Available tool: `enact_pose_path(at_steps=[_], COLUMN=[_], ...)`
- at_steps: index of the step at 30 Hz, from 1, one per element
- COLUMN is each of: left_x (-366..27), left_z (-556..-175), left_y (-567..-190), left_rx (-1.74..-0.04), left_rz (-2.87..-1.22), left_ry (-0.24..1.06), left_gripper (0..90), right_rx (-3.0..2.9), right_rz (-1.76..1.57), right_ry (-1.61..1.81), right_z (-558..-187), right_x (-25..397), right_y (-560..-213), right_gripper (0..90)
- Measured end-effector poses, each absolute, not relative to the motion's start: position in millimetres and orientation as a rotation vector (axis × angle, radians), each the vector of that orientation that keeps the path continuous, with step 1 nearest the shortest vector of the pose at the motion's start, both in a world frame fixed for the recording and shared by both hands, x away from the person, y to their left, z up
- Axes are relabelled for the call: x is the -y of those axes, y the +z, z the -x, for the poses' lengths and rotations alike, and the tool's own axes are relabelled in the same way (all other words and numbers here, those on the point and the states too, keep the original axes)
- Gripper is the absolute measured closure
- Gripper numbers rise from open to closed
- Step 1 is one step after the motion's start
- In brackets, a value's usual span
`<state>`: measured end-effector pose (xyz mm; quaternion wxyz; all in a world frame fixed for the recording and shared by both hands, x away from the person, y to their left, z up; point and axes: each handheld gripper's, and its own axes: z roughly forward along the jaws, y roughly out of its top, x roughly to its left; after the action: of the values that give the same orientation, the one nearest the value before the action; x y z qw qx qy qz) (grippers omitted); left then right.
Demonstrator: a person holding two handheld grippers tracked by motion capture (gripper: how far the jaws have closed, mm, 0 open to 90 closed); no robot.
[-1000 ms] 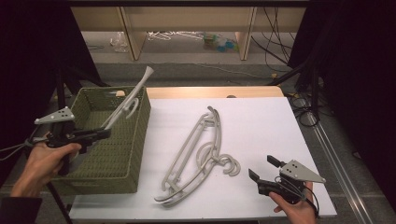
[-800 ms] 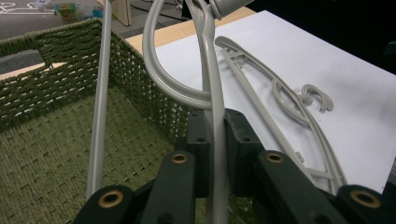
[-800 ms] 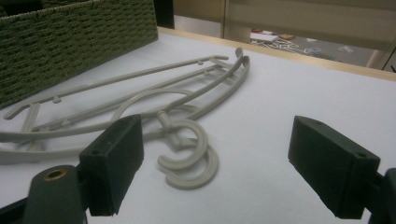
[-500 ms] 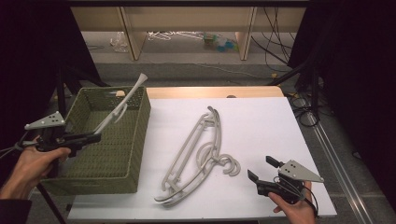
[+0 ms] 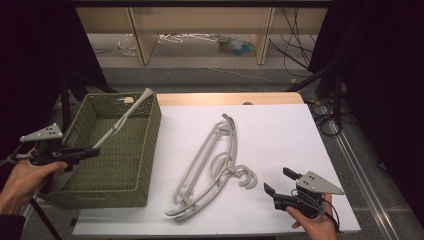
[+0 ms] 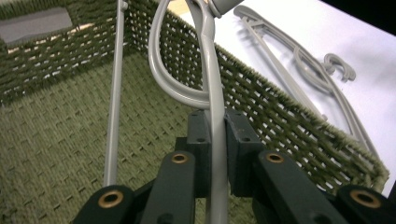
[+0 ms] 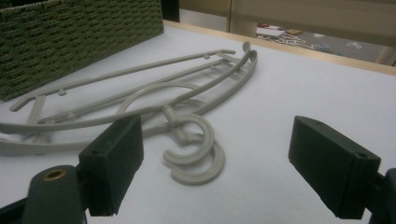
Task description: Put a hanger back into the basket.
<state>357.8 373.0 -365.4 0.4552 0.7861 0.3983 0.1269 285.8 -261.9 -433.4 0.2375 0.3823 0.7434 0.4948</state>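
Note:
My left gripper [image 5: 92,151] [image 6: 214,140] is shut on a grey plastic hanger [image 5: 122,120] [image 6: 208,70] that slants up out of the green woven basket [image 5: 145,150] [image 6: 70,140], its far end over the basket's back right corner. On the white table top [image 5: 280,135] lie two more grey hangers [image 5: 212,160] [image 7: 154,93], one on the other, hooks toward the front. My right gripper [image 5: 279,182] [image 7: 215,163] stands open near the front right edge, just right of those hooks, with nothing between its jaws.
The basket takes up the table's left end. A wooden strip [image 5: 225,98] runs along the far edge. Behind it are shelf legs [image 5: 262,35], cables and clutter on the floor. Black stands [image 5: 330,85] flank both sides.
My left hand has drawn back to the left and down with the hanger, so the hanger has sunk lower into the basket. The right gripper has stayed put.

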Motion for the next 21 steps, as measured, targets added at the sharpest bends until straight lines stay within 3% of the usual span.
enact_pose_path(at_steps=[9, 21], left_x=[-381, -392], left_z=[-367, -389], left_y=[-378, -399], left_rx=[-1.057, -1.284], left_rz=[-1.961, -1.991], left_ry=[0.292, 0.244], left_gripper=[81.1, 79.3], right_rx=[-2.045, -2.059], right_rz=[-1.051, -1.043], right_ry=[1.361, 1.349], right_z=[-286, -286], right_x=[260, 260], right_y=[-434, -435], right_gripper=[19.0, 19.0])
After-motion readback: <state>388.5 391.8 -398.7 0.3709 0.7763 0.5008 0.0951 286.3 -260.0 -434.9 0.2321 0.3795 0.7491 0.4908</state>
